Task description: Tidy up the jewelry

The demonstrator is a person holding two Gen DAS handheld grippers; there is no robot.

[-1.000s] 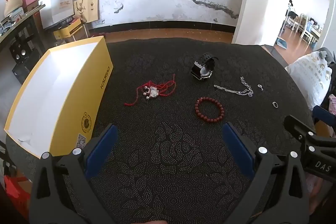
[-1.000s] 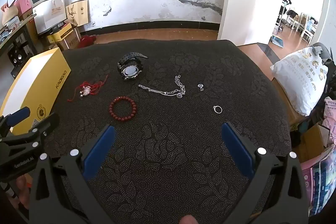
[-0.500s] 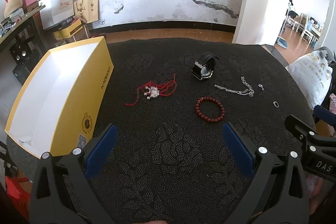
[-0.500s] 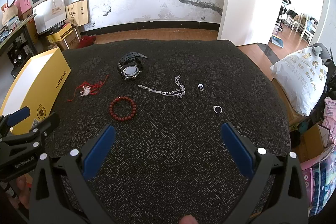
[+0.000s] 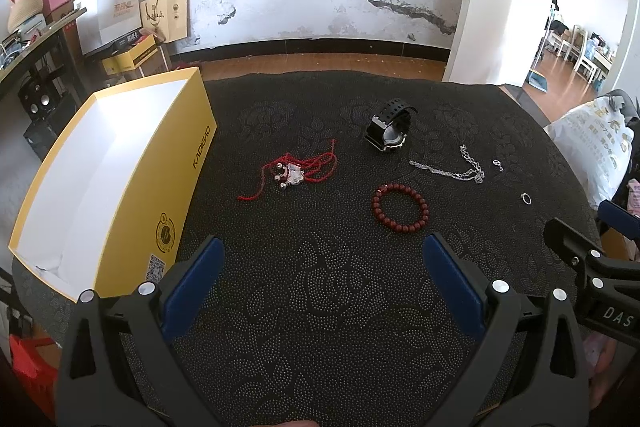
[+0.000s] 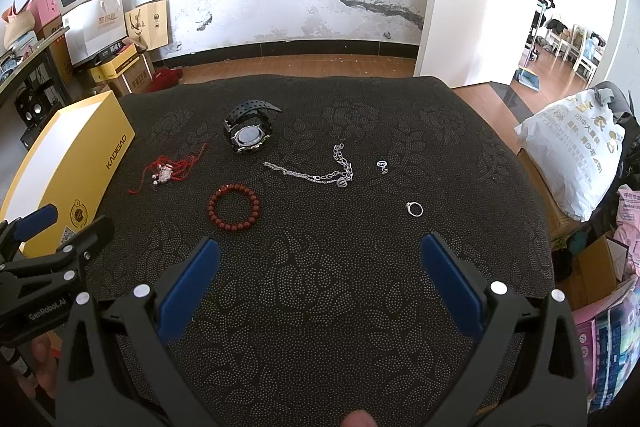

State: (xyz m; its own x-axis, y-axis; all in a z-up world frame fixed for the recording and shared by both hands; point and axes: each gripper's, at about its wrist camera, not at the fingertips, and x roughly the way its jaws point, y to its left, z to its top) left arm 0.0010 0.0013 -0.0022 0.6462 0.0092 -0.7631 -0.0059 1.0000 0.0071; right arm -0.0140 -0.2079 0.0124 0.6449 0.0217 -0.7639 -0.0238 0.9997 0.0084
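A dark patterned tabletop [image 5: 320, 307] carries scattered jewelry, seen from two handheld grippers low at the near edge. The left gripper [image 5: 320, 259] has its blue-padded fingers spread wide and holds nothing. The right gripper [image 6: 320, 255] is likewise spread wide and empty, hovering over bare cloth.

In the left wrist view, an open yellow box [image 5: 120, 167] with a white inside sits at 9 o'clock, at the tabletop's left edge. A red cord necklace [image 5: 296, 173] with a silver pendant lies near the middle, toward 11 o'clock. A black watch [image 5: 388, 135] rests at 12 o'clock, further back. A red bead bracelet [image 5: 400, 207] lies just ahead of the left gripper, at 1 o'clock.

In the right wrist view, a silver chain [image 6: 316, 171] stretches across the middle at 12 o'clock. A small charm [image 6: 383, 165] lies just right of it. A silver ring [image 6: 415, 209] sits alone at 1 o'clock, nearest the right gripper's right finger.
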